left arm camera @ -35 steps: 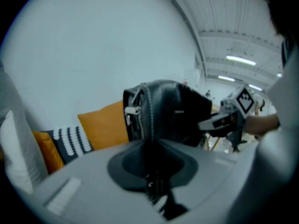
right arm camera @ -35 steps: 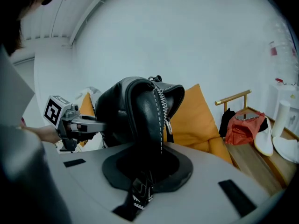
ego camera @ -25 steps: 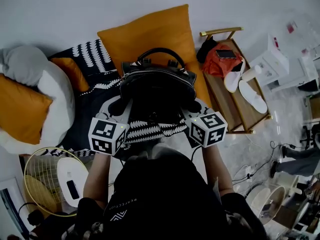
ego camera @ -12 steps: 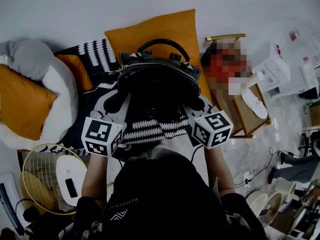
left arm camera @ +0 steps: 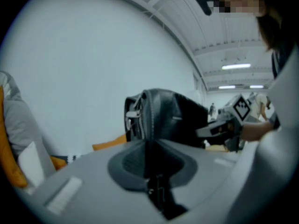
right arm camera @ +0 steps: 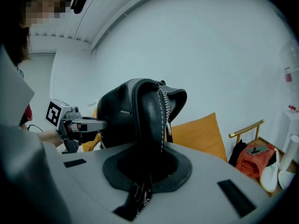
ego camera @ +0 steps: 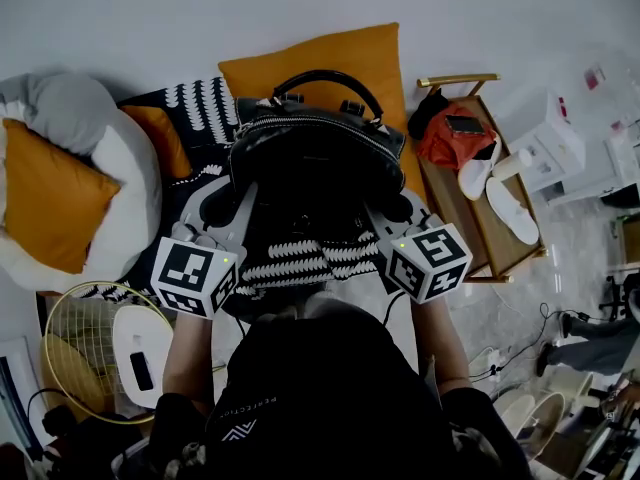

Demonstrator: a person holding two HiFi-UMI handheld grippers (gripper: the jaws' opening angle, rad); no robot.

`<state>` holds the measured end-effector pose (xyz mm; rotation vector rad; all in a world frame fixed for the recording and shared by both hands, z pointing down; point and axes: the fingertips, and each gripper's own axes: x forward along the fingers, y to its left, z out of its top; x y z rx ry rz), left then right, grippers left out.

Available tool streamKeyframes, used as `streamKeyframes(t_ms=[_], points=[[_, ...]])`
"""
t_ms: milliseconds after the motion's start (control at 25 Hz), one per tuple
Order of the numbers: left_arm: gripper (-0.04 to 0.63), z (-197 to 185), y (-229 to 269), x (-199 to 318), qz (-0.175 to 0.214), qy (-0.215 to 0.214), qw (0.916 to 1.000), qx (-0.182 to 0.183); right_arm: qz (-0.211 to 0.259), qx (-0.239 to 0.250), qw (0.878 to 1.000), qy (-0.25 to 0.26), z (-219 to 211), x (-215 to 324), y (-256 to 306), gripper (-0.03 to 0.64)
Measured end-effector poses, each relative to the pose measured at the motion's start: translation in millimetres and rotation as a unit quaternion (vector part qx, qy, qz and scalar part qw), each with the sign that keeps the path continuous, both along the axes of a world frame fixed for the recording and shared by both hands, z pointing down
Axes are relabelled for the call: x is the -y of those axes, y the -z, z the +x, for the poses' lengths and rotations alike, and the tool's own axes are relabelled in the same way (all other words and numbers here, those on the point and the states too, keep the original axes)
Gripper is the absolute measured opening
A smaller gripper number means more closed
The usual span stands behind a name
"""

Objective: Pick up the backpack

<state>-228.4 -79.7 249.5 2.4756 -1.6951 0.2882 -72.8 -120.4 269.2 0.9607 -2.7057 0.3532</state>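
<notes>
- Left gripper view: the left gripper (left arm camera: 152,153) is pinching with its fingers almost together on a thin strip of black material belonging to the backpack (left arm camera: 168,118). The bag's body is rising just ahead of the fingertips. A hold this narrow could be slipping free as the bag's weight is pulling on it.
- Right gripper view: the right gripper (right arm camera: 145,164) is clamping the same way, fingers nearly closed on a dark fold at the opposite side, with the zip edge standing just beyond them. The surface is looking smooth, so the fold may be sliding through.
- Head view: the backpack is hanging between the two pairs of fingers, over the patterned blanket (ego camera: 300,263) and near the orange cushion (ego camera: 330,58) beyond them. I cannot tell whether its base is clearing the blanket. If one hand is rising faster, the bag could be tipping toward the lower fingers.
- The top handle (ego camera: 325,76), on the far side of the bag from both sets of fingers, is going unused, so the load is resting on two side pinches. Hands drifting apart could be tugging a fold loose.
- The side table (ego camera: 458,80) is standing outward of the right fingers, so a swinging bag could be knocking the slippers (ego camera: 505,193) on it.
</notes>
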Motion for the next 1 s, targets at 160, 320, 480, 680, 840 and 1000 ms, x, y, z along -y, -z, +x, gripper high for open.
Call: streamKeyframes(t_ms=[160, 320, 480, 680, 840, 1000], points=[[0.042, 7, 13, -2, 0.016, 0.001, 0.9999, 0.002, 0.012, 0.01, 1.0, 0.0, 6, 2, 10, 0.023], [0.041, 9, 18, -3, 0.028, 0.004, 0.9996, -0.001, 0.017, 0.017, 1.0, 0.0, 8, 3, 13, 0.023], [0.041, 9, 17, -4, 0.025, 0.005, 0.9997, -0.007, 0.018, 0.017, 1.0, 0.0, 8, 3, 13, 0.023], [0.041, 12, 17, -6, 0.02, 0.003, 0.9998, -0.008, 0.017, 0.021, 1.0, 0.003, 10, 4, 12, 0.023], [0.041, 13, 16, -5, 0.019, 0.006, 0.9997, -0.01, 0.011, 0.022, 1.0, 0.004, 10, 5, 10, 0.023], [0.041, 13, 14, -3, 0.019, 0.009, 0.9997, -0.012, 0.009, 0.021, 1.0, 0.007, 11, 7, 7, 0.023]])
